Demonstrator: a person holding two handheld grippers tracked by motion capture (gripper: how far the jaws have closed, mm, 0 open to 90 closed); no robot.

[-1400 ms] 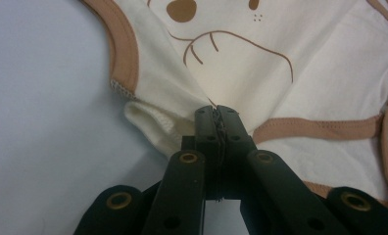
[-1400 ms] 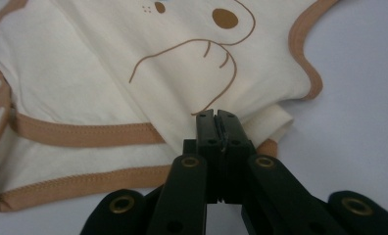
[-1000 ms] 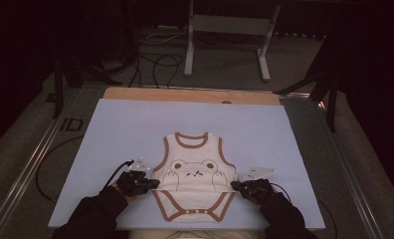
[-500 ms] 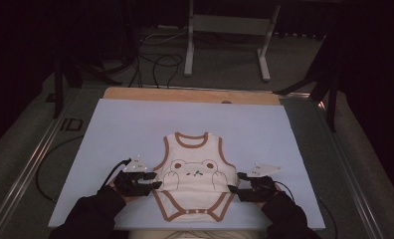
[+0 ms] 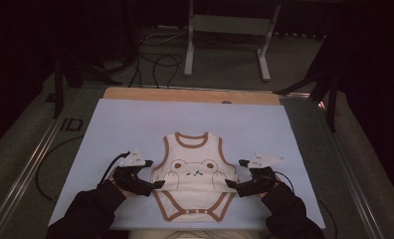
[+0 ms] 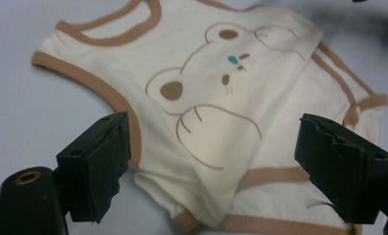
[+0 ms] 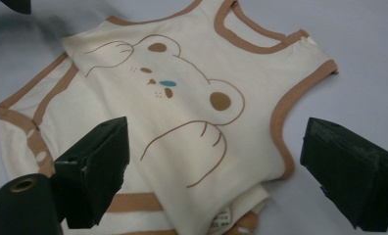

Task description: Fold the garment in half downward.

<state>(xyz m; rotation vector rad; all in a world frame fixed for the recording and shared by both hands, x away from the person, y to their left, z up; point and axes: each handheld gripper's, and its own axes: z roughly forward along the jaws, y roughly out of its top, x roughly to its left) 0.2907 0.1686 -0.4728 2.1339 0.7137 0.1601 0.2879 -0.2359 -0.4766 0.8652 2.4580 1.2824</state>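
Bodysuit (image 5: 194, 180), cream with brown trim and a bear printed on the front, lies flat on the pale blue mat (image 5: 135, 119), directly between the two grippers. Beyond the left gripper (image 5: 154, 185) tips sits its side edge below the armhole; those jaws stand spread and have just been opening, with cloth lying under the gap but no pad pressing on it. The right gripper (image 5: 233, 185) faces the opposite side edge the same way, jaws wide apart after just opening, cloth below them and untouched. A white label peeks out at the folded hem nearest the right jaws.
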